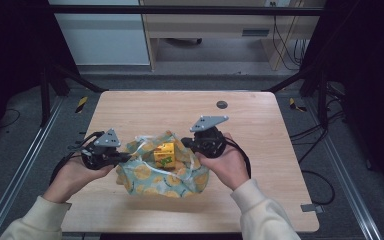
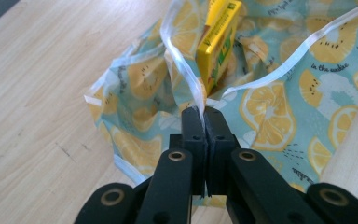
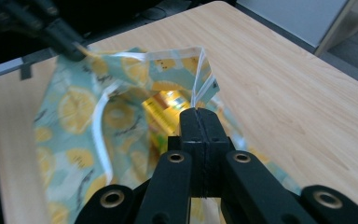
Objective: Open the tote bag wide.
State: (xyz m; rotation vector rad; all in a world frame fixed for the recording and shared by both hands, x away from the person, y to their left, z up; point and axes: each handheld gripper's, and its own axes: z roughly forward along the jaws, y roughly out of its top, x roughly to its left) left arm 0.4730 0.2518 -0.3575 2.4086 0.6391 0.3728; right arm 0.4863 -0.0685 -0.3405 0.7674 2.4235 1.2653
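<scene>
The wooden table [image 1: 145, 107] is showing a light grain, and a small round dark cap [image 1: 222, 104] is sitting near its far edge, a little right of the middle. A small grey clip [image 1: 310, 207] is sticking out at the near right corner. Beyond the far edge, a pale wooden desk [image 1: 205, 25] is standing on the grey floor [image 1: 30, 150], with a white panel [image 1: 100, 40] beside it on the left. Black cables [image 1: 285, 45] are hanging behind the far right corner. Metal rails [image 1: 20, 170] are running along both side edges, and black frame bars [image 1: 55, 75] are rising near the far left corner.
</scene>
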